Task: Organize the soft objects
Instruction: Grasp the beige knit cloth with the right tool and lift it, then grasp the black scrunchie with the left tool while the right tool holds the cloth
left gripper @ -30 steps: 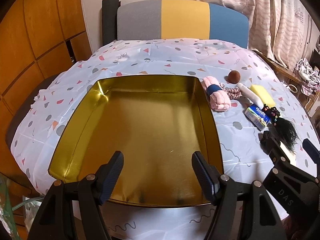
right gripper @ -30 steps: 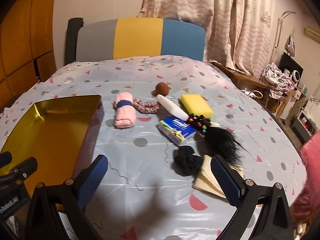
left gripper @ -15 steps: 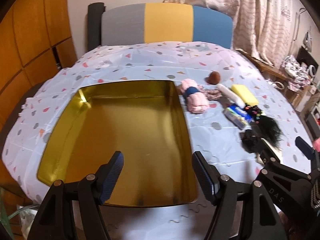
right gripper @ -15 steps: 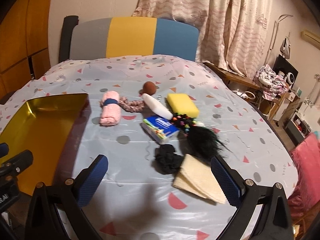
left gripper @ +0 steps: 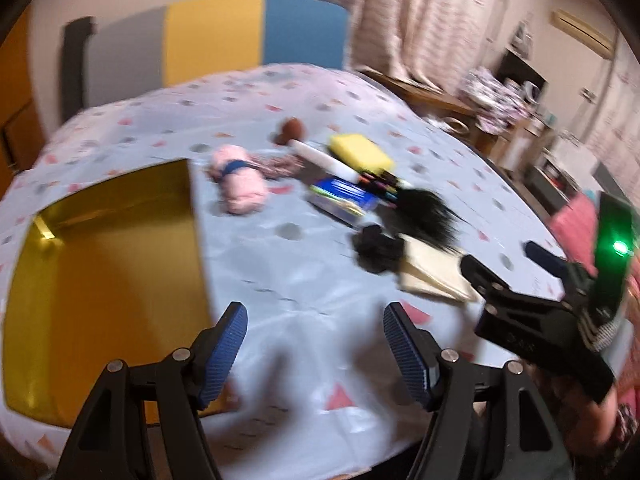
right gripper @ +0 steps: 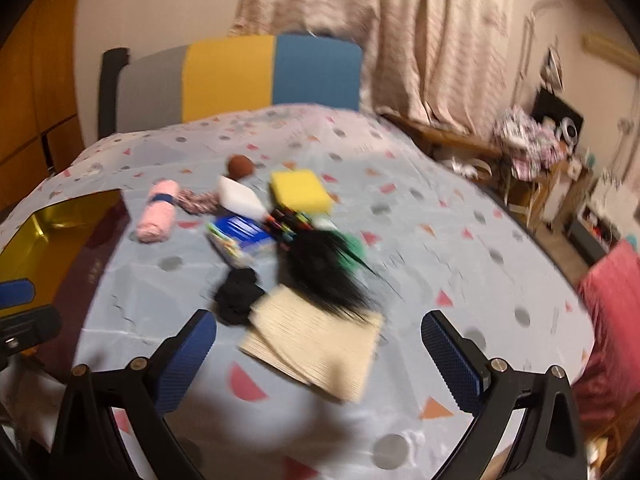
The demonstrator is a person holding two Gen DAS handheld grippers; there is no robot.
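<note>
While both views are motion-blurred, the layout reads ok. Landmark = the gold tray (left gripper: 100, 280), sitting at the table's (left gripper: 304, 304) near-left edge, its inside bare.

Left gripper (left gripper: 316, 340) hangs above the cloth just right of the tray's near-right corner, fingers wide apart w/ nothing between them. Right gripper (right gripper: 318, 344) is further right of the tray, fingers also spread wide, empty, w/ the beige cloth (right gripper: 316, 340) lying on the table in the gap between them.

Soft things are all outside the tray, in a loose cluster to its right:
- pink towel roll (left gripper: 240, 184) w/ a blue band – nearest the tray's far-right corner, not touching it
- pink scrunchie (left gripper: 280, 166) just beyond the roll, touching it
- brown ball (left gripper: 294, 130) and white tube (left gripper: 324, 160) further right/back
- yellow sponge (left gripper: 360, 152) right of the tube
- blue tissue pack (left gripper: 344, 200) near the cluster's middle
- black hair piece (right gripper: 324, 272) w/ coloured beads at its far end, its tips overlapping the beige cloth
- black scrunchie (right gripper: 238, 296) touching the beige cloth's left edge

Open room: a bare strip of cloth runs between the tray's right wall and the cluster – widest at the near edge. Right of the cluster the table is bare up to its rim; a red cushion (right gripper: 612, 312) sits past that edge. Behind the table, a grey-yellow-blue chair back (right gripper: 240, 80).
</note>
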